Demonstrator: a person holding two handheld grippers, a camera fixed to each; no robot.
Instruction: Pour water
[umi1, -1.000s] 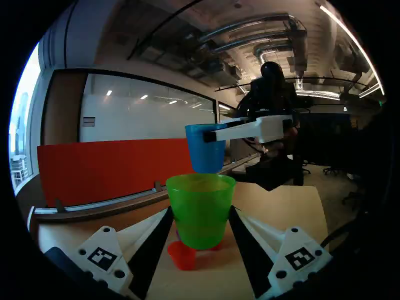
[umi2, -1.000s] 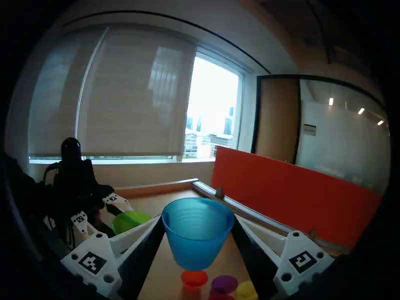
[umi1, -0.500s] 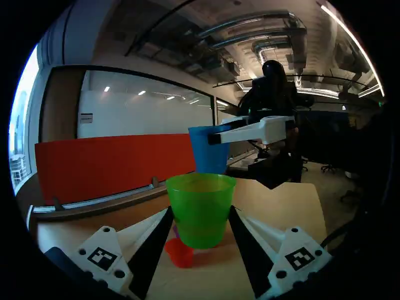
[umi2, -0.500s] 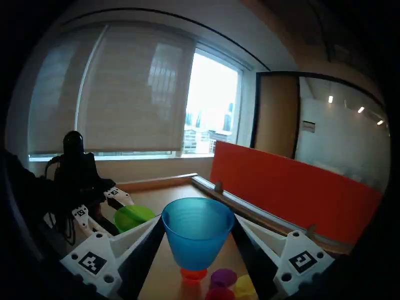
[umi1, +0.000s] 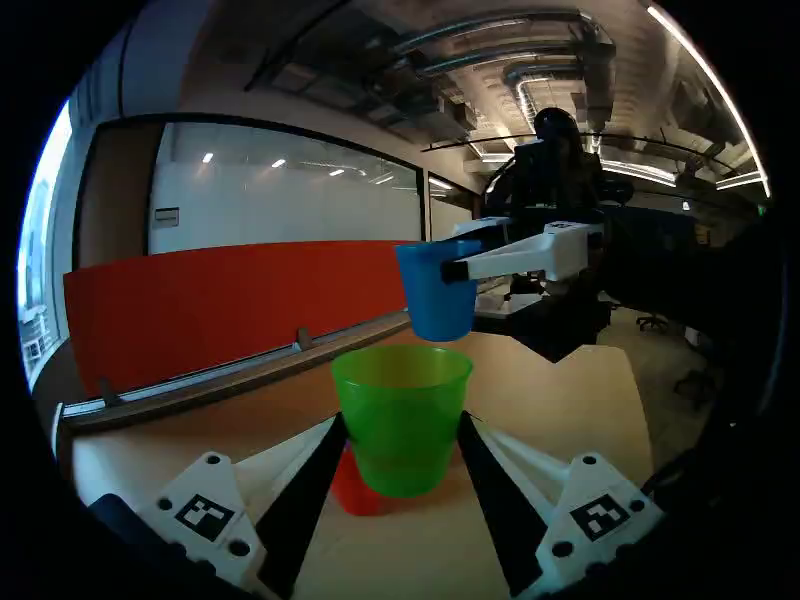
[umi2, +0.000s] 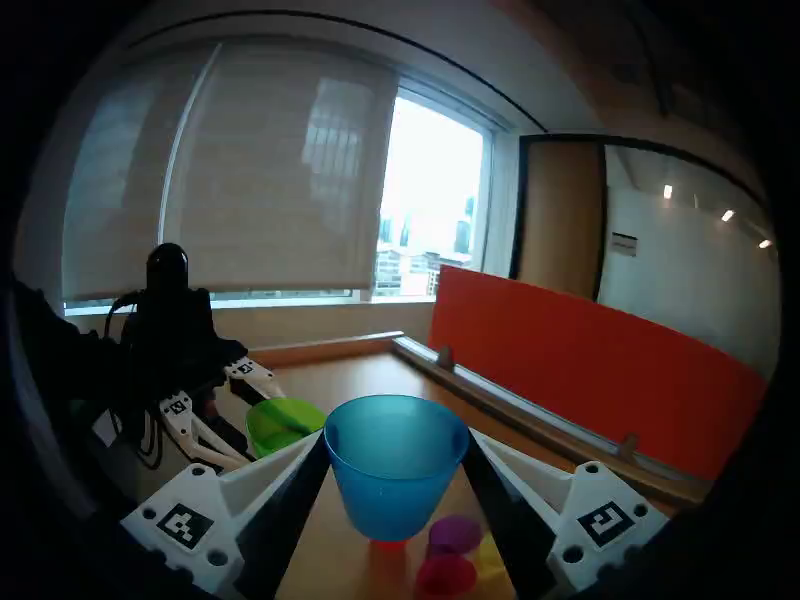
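In the left gripper view my left gripper (umi1: 400, 440) is shut on an upright green cup (umi1: 401, 418) held above the wooden table (umi1: 560, 390). Beyond it, higher up, the right gripper (umi1: 445, 270) holds a blue cup (umi1: 436, 290) level. In the right gripper view my right gripper (umi2: 395, 470) is shut on that blue cup (umi2: 393, 465), also upright, and the left gripper (umi2: 262, 420) with the green cup (umi2: 282, 424) shows off to the left, lower down. I cannot see whether either cup contains water.
Small red (umi1: 352, 490) cup stands on the table under the green cup. Purple (umi2: 455, 533), pink (umi2: 446, 575) and yellow (umi2: 490, 560) small cups lie below the blue cup. An orange partition (umi1: 220, 305) runs along the table's far edge. A window with blinds (umi2: 260, 180) lies behind.
The blue cup has shifted right and slightly down in the left gripper view, nearer the green cup's rim. In the right gripper view the green cup has drawn closer.
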